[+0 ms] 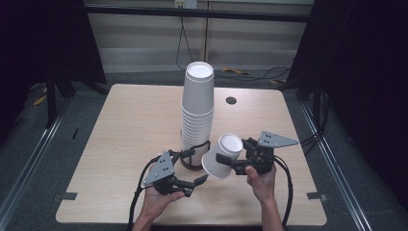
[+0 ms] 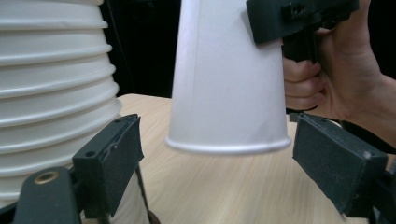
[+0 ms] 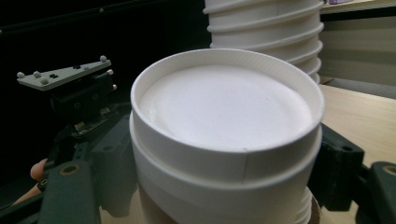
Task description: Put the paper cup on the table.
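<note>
Tall cup stack [image 1: 197,110] beside tilted cup [image 1: 222,155], right claw [image 1: 230,161] clamping it

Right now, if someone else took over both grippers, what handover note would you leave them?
Right gripper: shut on a single white paper cup, upside down, tilted, lifted clear of the table.
Left gripper: open, low beside the base of the tall stack of inverted paper cups, holding nothing.
Done: one cup is off the stack, or not yet added; I cannot tell which.
Left: place that cup; the stack stays upright at mid-table.
</note>
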A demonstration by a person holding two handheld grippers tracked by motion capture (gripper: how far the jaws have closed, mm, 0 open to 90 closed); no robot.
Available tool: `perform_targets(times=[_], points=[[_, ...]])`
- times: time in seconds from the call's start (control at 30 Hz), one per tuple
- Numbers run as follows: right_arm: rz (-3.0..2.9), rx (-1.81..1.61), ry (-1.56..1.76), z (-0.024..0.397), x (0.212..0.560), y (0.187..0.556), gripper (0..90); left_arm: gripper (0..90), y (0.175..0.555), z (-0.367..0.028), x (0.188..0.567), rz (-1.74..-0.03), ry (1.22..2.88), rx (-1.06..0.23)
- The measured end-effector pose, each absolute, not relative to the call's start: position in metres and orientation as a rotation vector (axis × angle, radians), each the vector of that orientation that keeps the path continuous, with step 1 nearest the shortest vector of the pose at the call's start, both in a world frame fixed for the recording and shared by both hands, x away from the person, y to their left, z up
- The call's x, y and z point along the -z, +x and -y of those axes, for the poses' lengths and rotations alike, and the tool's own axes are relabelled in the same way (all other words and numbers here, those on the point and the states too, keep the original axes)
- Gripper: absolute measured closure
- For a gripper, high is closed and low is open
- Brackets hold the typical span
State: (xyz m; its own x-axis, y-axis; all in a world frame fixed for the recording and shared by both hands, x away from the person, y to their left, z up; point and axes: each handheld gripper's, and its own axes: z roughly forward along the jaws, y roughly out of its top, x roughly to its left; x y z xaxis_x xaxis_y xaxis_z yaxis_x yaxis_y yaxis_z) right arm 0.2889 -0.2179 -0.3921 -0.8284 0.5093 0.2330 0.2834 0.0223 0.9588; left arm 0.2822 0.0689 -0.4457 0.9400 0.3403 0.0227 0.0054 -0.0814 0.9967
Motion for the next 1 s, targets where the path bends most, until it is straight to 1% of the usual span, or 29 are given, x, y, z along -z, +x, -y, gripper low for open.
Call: perform_targets(times=[0.43,0.5,0.57,0.7,0.8,0.93,1.0], points=[[-2.155,-1.951,0.791,0.208,0.4,0.282,23.7,15.1,0.283,-0.05,0.45,-0.244,1.665,-0.217],[-2.152,-1.956,0.793,0.207,0.401,0.283,23.7,9.5,0.284,-0.049,0.45,-0.259,1.666,-0.212],[-2.159,-1.966,0.791,0.205,0.402,0.284,23.8,7.4,0.285,-0.047,0.451,-0.27,1.675,-0.211],[-2.172,-1.978,0.774,0.2,0.404,0.284,23.8,7.6,0.288,-0.041,0.452,-0.259,1.688,-0.175],[-2.182,-1.976,0.77,0.197,0.404,0.284,23.8,7.0,0.288,-0.038,0.454,-0.258,1.692,-0.174],[-2.181,-1.994,0.761,0.194,0.405,0.283,23.8,8.4,0.29,-0.035,0.455,-0.252,1.701,-0.143],[-2.182,-1.996,0.761,0.194,0.406,0.283,23.8,9.9,0.291,-0.035,0.455,-0.25,1.704,-0.148]])
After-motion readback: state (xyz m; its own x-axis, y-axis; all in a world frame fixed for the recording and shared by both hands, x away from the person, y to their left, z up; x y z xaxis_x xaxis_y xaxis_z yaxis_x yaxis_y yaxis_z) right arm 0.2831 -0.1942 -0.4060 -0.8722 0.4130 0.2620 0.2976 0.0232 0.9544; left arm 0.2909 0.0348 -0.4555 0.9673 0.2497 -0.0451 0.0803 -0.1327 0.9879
